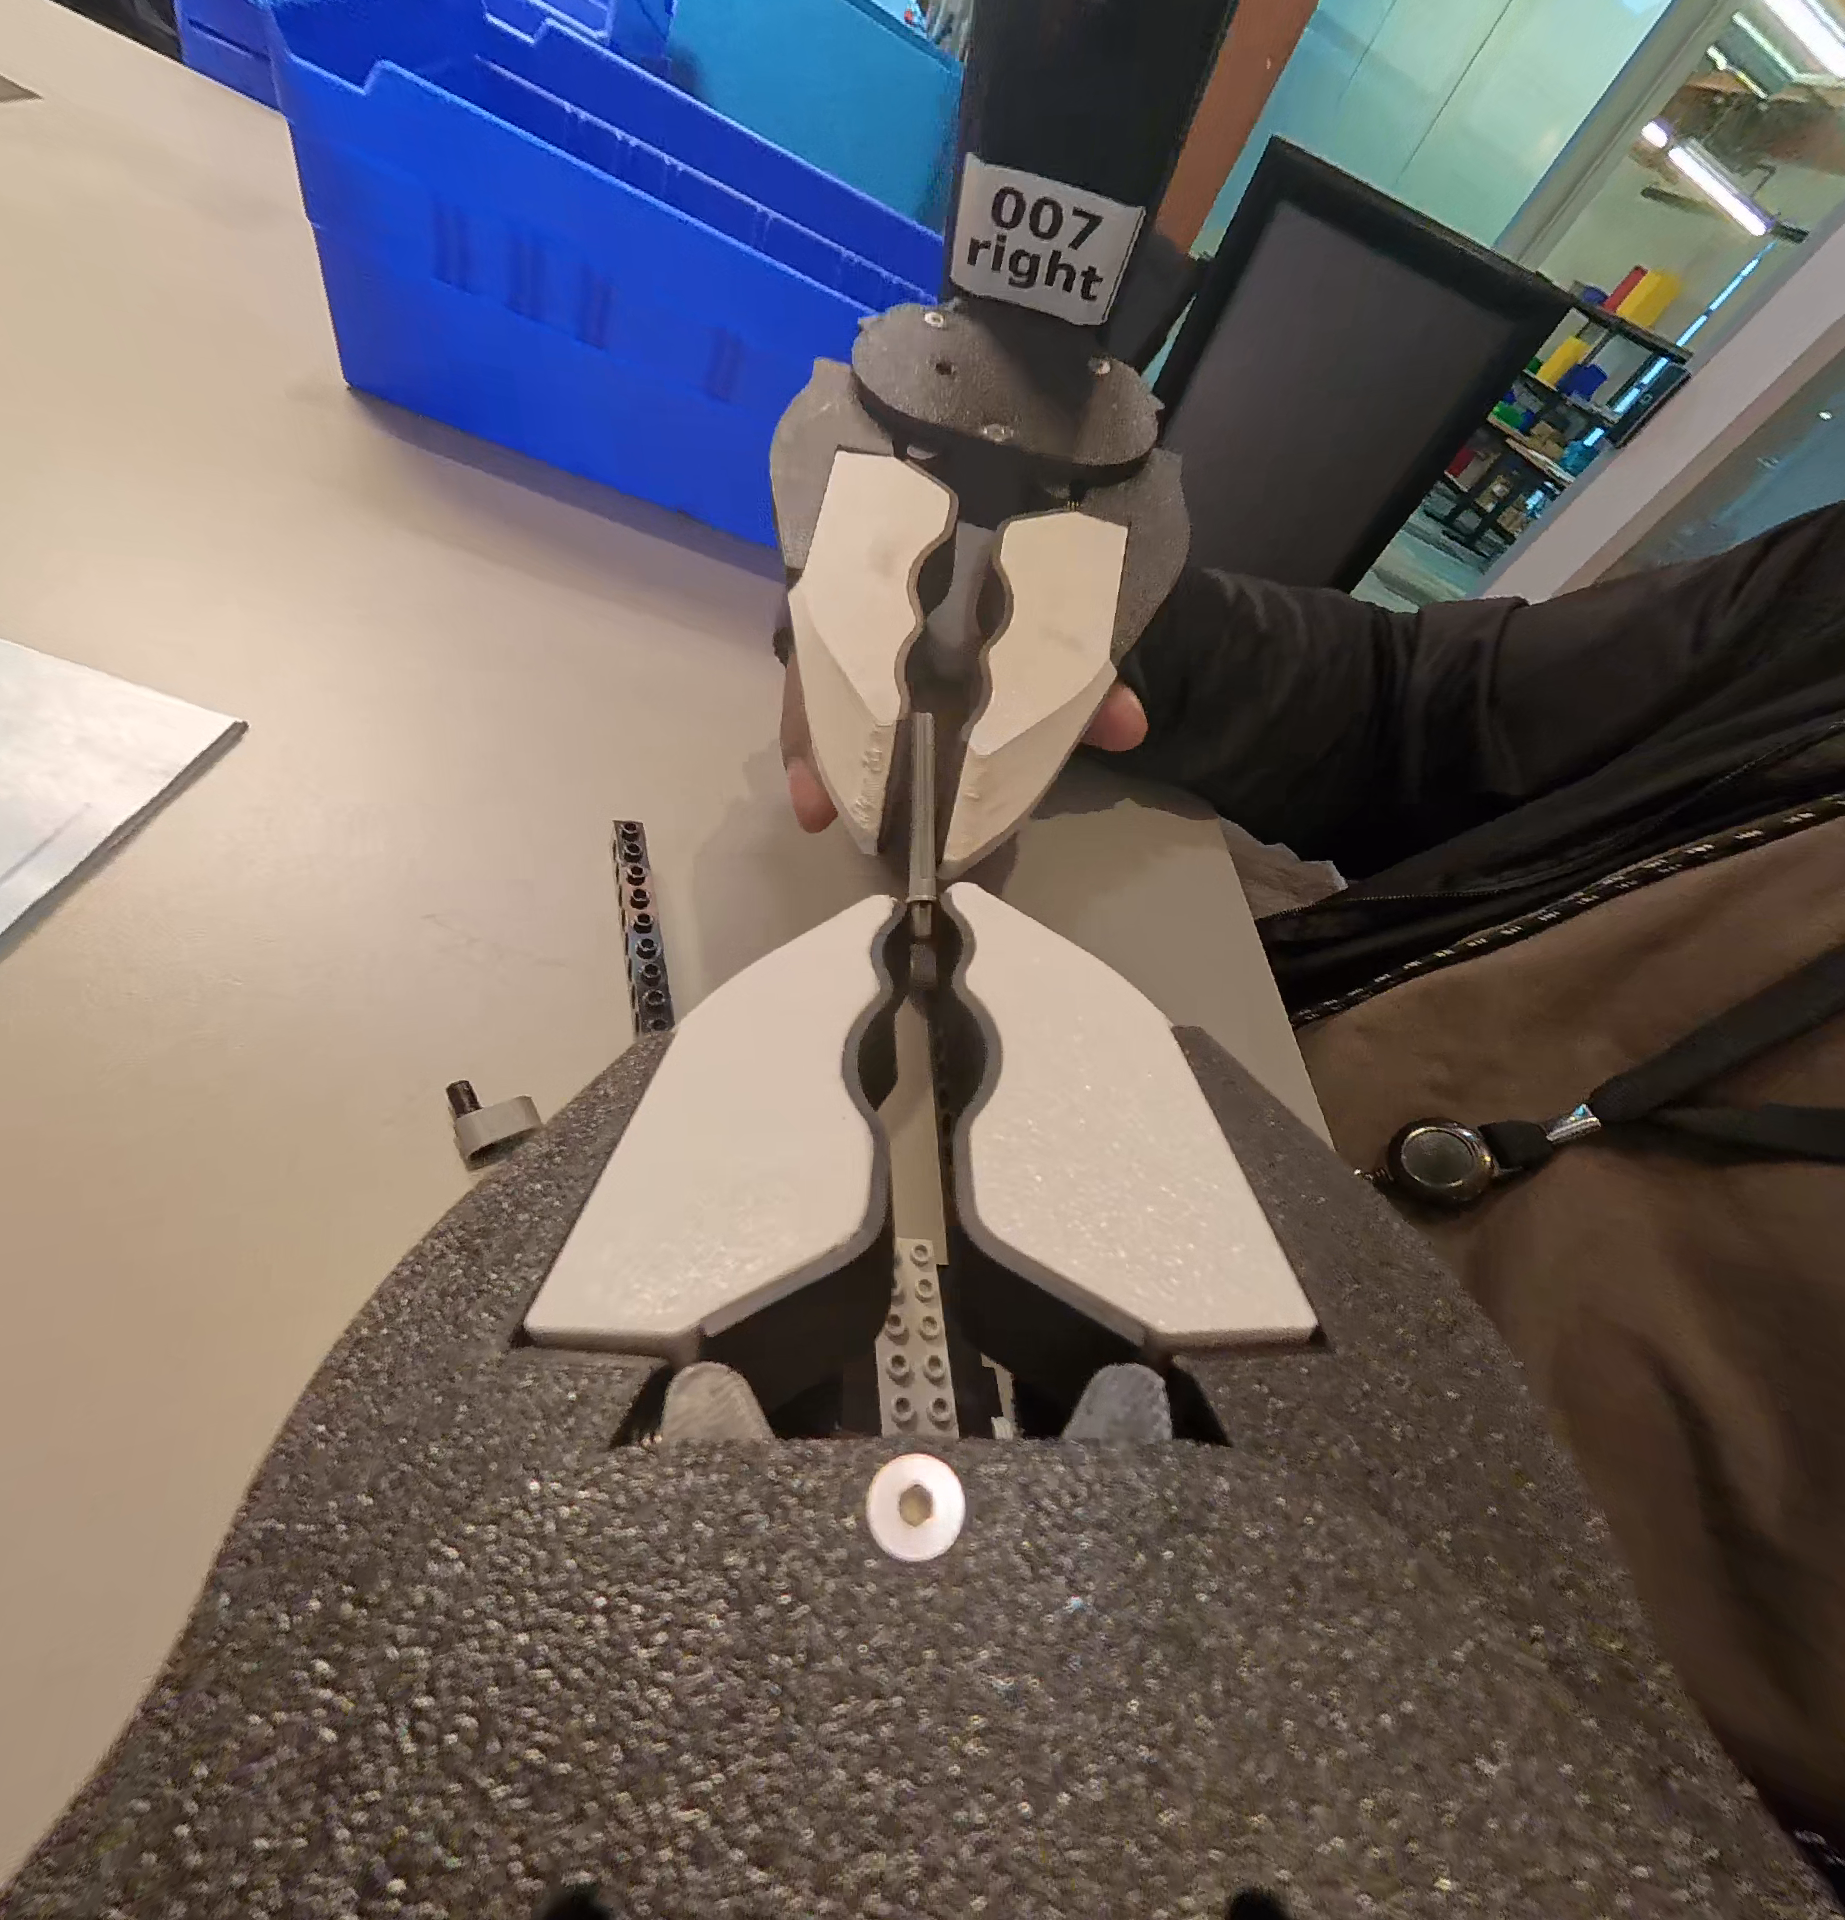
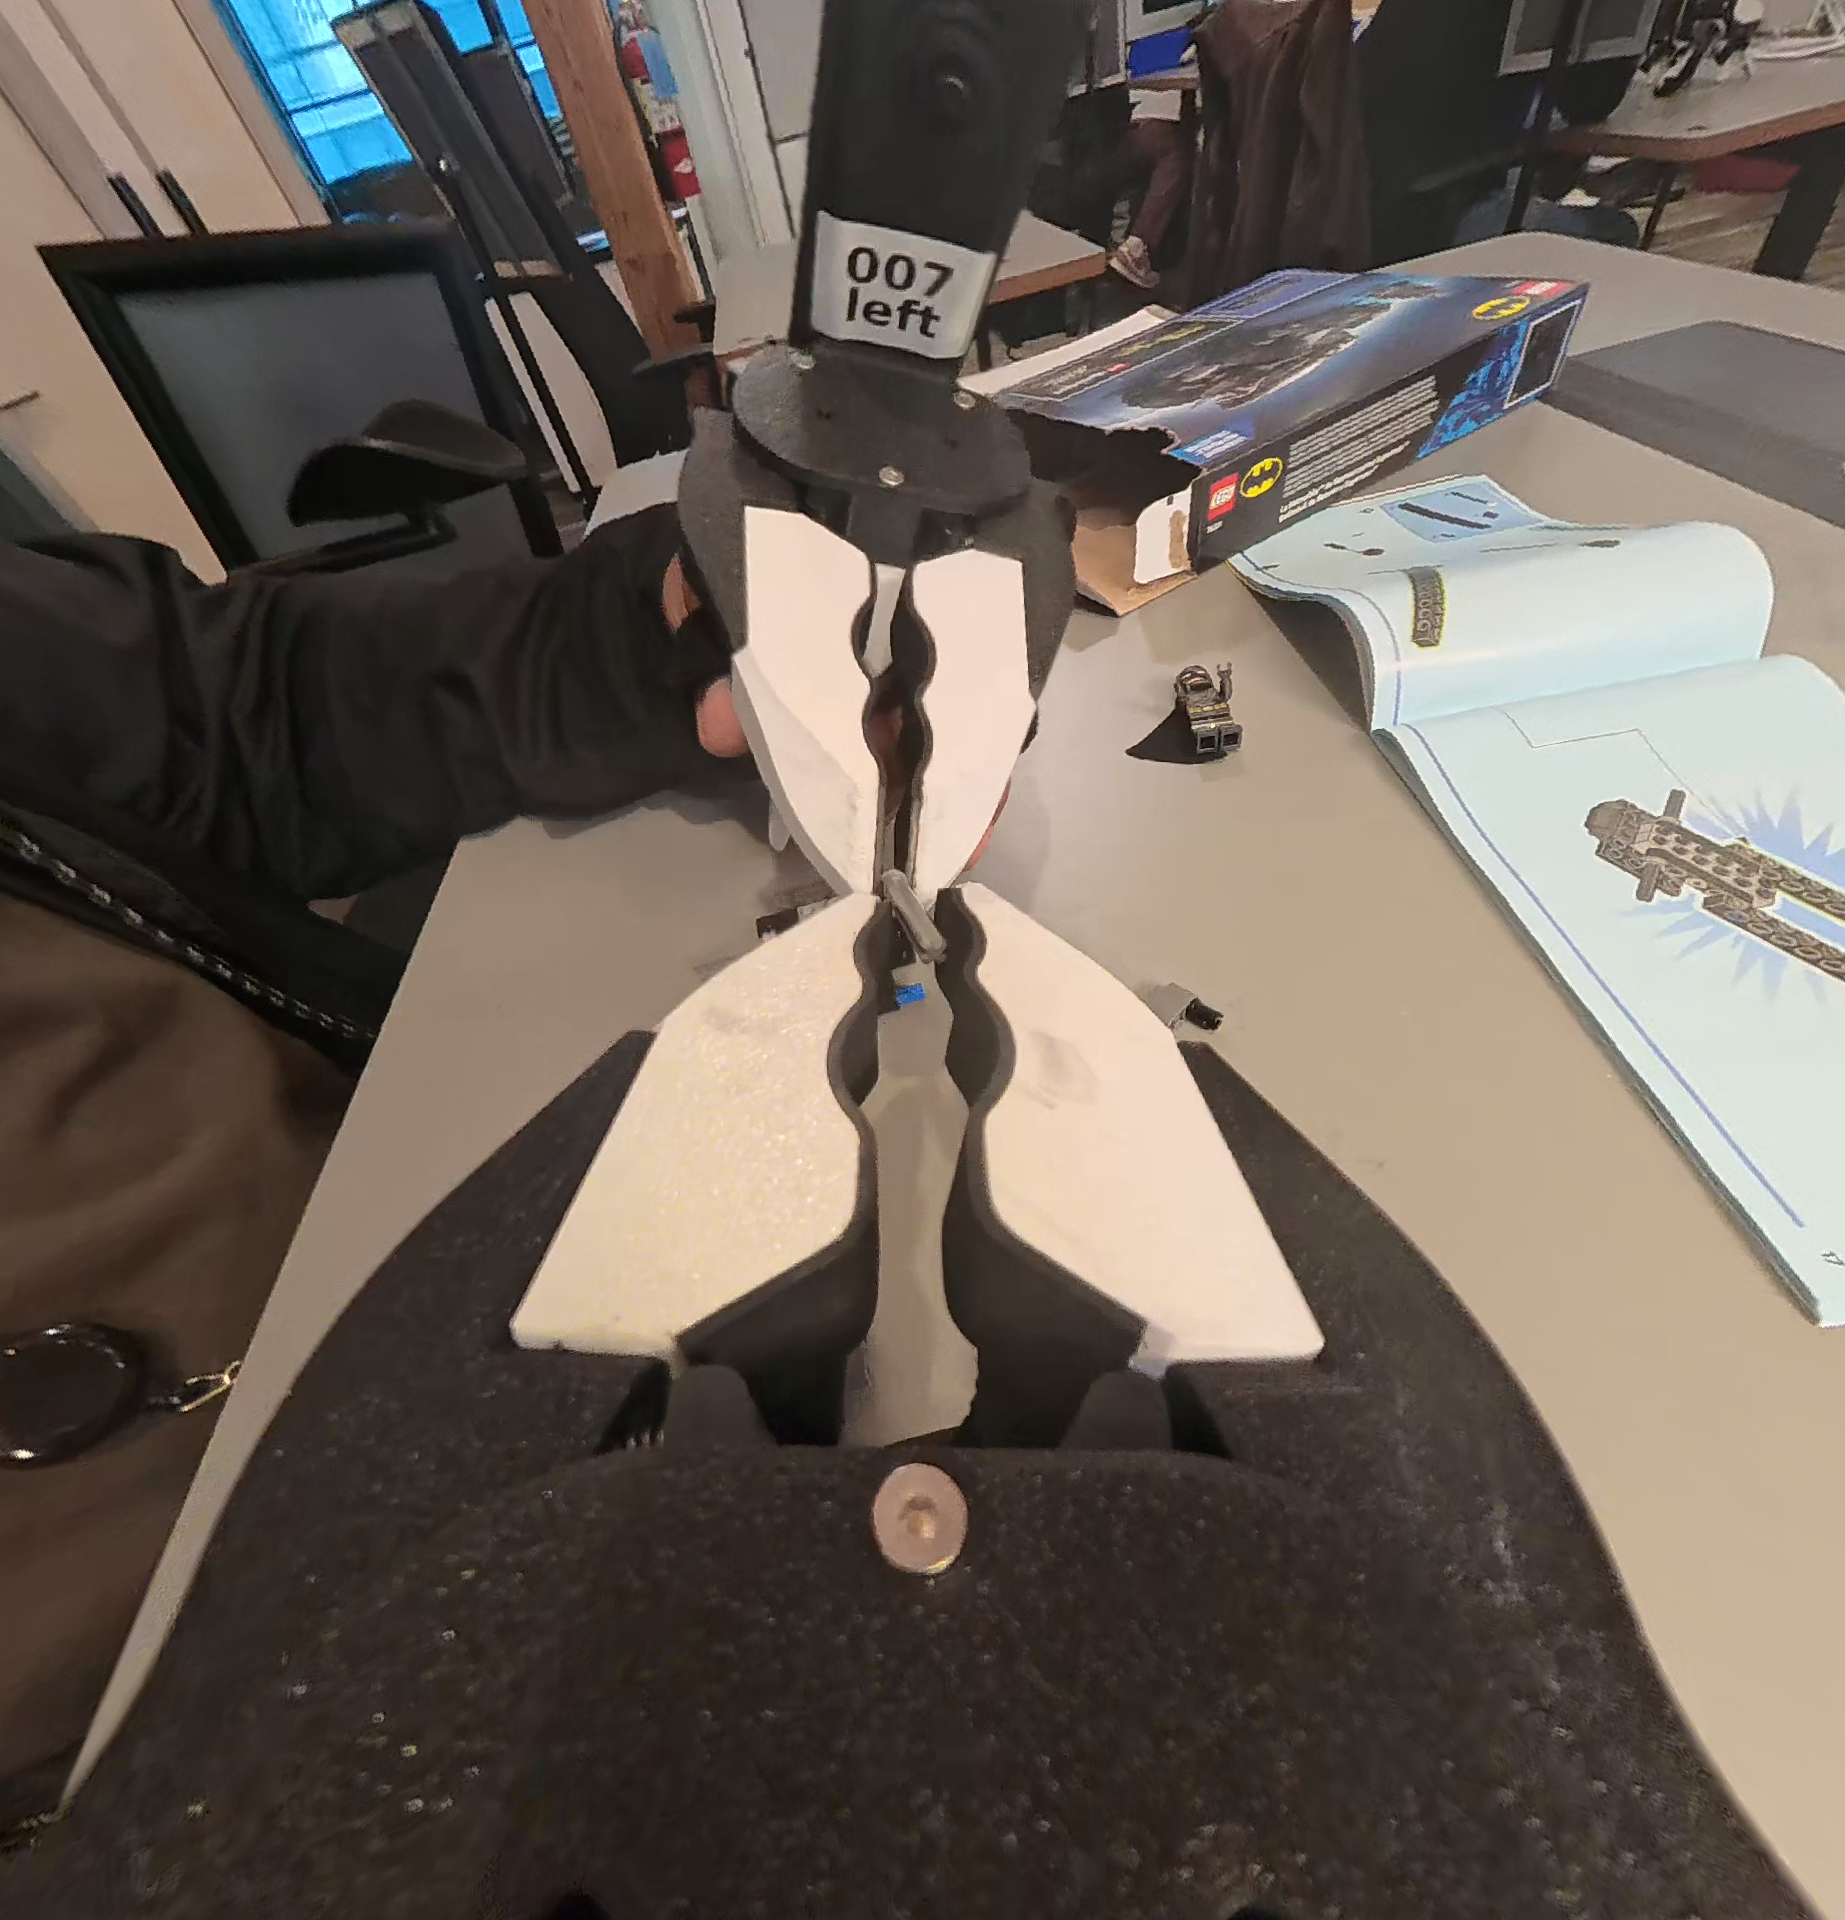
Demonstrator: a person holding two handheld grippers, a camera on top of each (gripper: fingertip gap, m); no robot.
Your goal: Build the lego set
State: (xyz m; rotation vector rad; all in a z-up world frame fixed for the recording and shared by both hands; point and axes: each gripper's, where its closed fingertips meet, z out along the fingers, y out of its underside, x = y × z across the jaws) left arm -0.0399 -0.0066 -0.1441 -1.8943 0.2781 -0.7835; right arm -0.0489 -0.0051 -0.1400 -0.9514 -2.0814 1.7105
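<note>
Thin grey rod [image 1: 923,810], small toy-brick axle, above beige table [image 1: 274,582], pinched at both ends: left gripper [image 1: 923,906] fingers pressed on near end, right gripper [image 1: 913,847] fingers closed on far end. Nearby on table: black holed beam [image 1: 643,935], minifigure [image 2: 1209,717], open instruction booklet [image 2: 1624,790], blue bins [image 1: 585,260].

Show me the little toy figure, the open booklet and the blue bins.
Toy figure [image 2: 1209,715]: right wrist view, its torso.
Booklet [image 2: 1624,831]: right wrist view, the near open page.
Blue bins [image 1: 606,312]: left wrist view, the front bin's side wall.
</note>
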